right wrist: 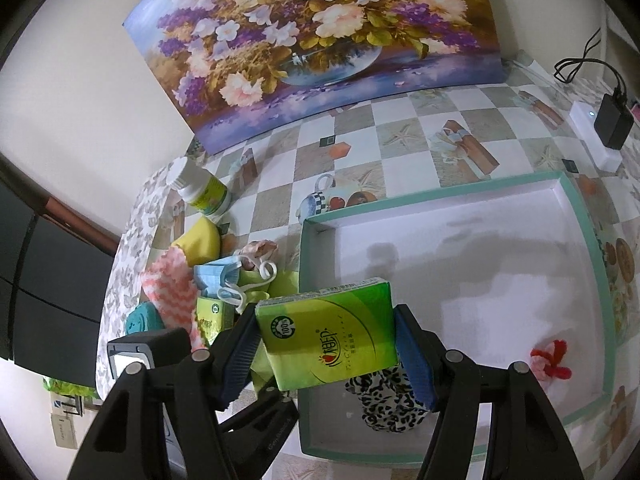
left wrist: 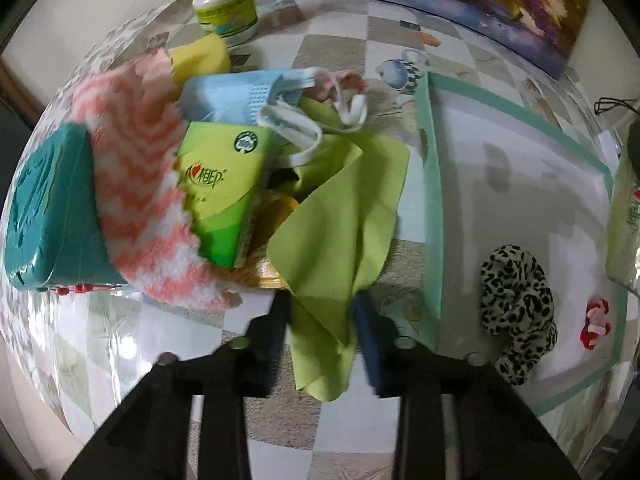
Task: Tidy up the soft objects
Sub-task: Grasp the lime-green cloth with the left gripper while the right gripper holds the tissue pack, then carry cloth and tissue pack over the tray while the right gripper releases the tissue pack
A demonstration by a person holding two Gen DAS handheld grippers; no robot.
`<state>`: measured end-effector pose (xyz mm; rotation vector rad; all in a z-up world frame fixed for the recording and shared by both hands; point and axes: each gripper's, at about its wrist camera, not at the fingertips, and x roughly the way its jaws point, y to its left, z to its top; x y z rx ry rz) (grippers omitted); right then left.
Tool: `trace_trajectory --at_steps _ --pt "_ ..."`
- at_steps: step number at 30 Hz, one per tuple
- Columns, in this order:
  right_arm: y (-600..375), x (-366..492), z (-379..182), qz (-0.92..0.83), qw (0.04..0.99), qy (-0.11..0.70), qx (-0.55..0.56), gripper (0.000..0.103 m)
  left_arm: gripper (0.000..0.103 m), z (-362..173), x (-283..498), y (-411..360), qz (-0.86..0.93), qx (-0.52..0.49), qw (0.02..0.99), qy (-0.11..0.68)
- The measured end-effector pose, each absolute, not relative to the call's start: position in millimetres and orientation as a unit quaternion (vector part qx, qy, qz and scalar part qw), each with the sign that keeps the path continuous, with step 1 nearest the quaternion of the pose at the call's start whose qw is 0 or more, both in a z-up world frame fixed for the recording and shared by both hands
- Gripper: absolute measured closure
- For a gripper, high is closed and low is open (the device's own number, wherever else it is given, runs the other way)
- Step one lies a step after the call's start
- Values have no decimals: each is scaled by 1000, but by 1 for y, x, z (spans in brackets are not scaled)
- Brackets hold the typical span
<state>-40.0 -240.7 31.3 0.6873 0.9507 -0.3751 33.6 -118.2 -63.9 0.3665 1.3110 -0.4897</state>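
Note:
My left gripper (left wrist: 322, 320) is shut on the near corner of a lime-green cloth (left wrist: 340, 216) that trails from a pile on the table. The pile holds a pink-and-white fuzzy sock (left wrist: 136, 184), a blue face mask (left wrist: 240, 92), a green tissue pack (left wrist: 224, 192), a yellow sponge (left wrist: 200, 56) and a teal pack (left wrist: 44, 208). My right gripper (right wrist: 326, 348) is shut on another green tissue pack (right wrist: 328, 336), held above the near-left corner of a white tray with a teal rim (right wrist: 580, 216). A leopard-print scrunchie (right wrist: 384, 400) and a red-pink hair tie (right wrist: 548, 360) lie in the tray.
A white bottle with a green label (left wrist: 224, 4) stands behind the pile. A flower painting (right wrist: 320, 40) leans on the wall at the back. A white box and black charger with cable (right wrist: 608, 124) sit at the far right. The tray (left wrist: 432, 184) lies right of the pile.

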Motion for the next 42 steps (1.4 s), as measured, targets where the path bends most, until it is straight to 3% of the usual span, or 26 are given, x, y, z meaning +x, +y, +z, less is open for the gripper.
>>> trace_trajectory --at_steps 1,4,14,23,42 --pt "-241 -40 31 -176 816 446 323 34 88 -63 34 -118 -225 165 750 600" --pt "-241 -41 31 -177 816 446 321 34 96 -59 34 -124 -227 142 747 608" --pt "-245 -43 28 -182 813 449 324 34 98 -58 48 -107 -244 47 726 641" --pt "-247 -45 26 -186 810 449 328 34 99 -34 61 -93 -279 -24 728 625" --pt "-255 -57 51 -194 821 424 329 34 99 82 57 -67 -401 -118 793 443"
